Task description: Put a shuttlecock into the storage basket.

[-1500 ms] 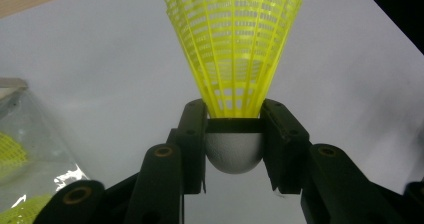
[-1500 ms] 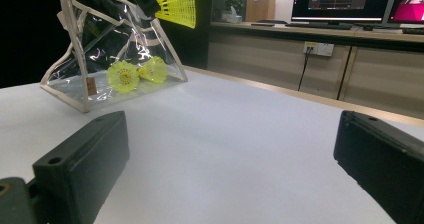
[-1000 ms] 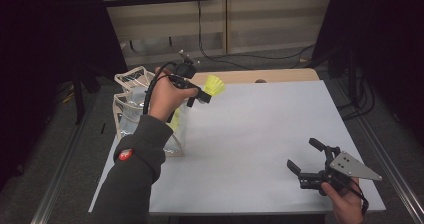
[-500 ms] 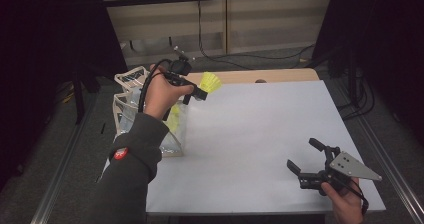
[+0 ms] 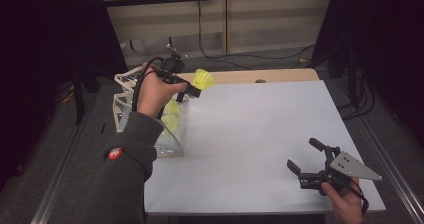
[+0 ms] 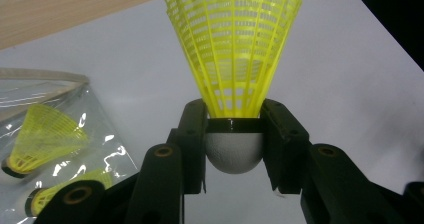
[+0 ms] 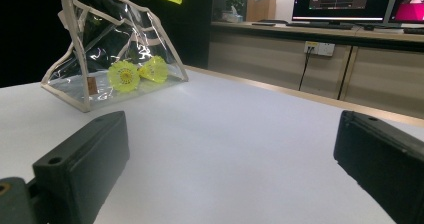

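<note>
A yellow plastic shuttlecock [image 6: 235,49] with a white cork base is clamped between the jaws of my left gripper [image 6: 234,149], skirt pointing away. In the high view this shuttlecock [image 5: 202,78] is held up over the far left of the white table, beside a clear plastic bag [image 5: 167,126] that holds two more yellow shuttlecocks [image 7: 137,73]. My right gripper [image 5: 305,156] rests low near the table's front right corner, jaws wide apart and empty. Its fingers [image 7: 85,159] frame the bag [image 7: 107,49] far off.
The white table [image 5: 260,129] has a wooden strip along its far edge. The bag stands at the left edge with its mouth up. Monitors [image 7: 345,4] and a cabinet counter stand behind the table. Cables lie on the floor beyond.
My left gripper with the shuttlecock has drifted slightly left and up, toward the bag's mouth. The right gripper has stayed still.
</note>
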`<state>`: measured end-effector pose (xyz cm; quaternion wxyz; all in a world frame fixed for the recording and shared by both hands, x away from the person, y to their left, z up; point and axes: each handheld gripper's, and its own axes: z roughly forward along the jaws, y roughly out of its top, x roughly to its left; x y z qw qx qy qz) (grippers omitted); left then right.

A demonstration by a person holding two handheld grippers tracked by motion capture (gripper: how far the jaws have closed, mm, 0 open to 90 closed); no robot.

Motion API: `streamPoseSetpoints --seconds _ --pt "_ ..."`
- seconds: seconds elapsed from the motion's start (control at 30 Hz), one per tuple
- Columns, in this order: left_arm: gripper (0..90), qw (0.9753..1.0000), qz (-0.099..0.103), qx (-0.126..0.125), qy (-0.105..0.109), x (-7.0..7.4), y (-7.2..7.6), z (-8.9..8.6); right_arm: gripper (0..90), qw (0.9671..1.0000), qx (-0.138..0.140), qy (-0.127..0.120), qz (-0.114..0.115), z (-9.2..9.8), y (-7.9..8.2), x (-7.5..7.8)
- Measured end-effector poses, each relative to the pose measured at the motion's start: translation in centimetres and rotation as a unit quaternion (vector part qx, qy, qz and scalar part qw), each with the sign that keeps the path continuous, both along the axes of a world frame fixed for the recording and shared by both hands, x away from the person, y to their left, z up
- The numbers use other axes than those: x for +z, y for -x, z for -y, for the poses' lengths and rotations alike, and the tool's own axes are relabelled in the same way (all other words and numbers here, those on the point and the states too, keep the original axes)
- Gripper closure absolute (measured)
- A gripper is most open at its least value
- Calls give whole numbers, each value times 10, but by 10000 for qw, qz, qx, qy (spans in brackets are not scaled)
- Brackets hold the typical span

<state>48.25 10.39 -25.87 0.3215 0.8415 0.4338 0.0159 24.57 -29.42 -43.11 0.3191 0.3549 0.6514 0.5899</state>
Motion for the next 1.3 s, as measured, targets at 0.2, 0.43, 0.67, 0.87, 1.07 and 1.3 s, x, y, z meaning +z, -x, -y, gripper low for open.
streamPoseSetpoints --seconds 0.2,0.43,0.67,0.87,1.07,1.3 --pt "648 10000 32 25 19 2 0 -4 10 10000 -4 -6 2 0 0 0" --pt "648 9999 67 108 32 4 0 -8 10 10000 -2 -3 -1 0 0 0" --pt "648 9998 102 189 -3 7 -1 -14 10 10000 -3 -5 -1 0 0 0" --pt "648 9997 120 221 -14 10 0 -19 10 10000 -11 -1 5 0 0 0" --pt "648 9996 129 256 -24 11 0 -23 10 10000 -6 0 11 0 0 0" --pt "648 9995 142 276 -34 13 0 -26 10 10000 -1 9 13 0 0 0"
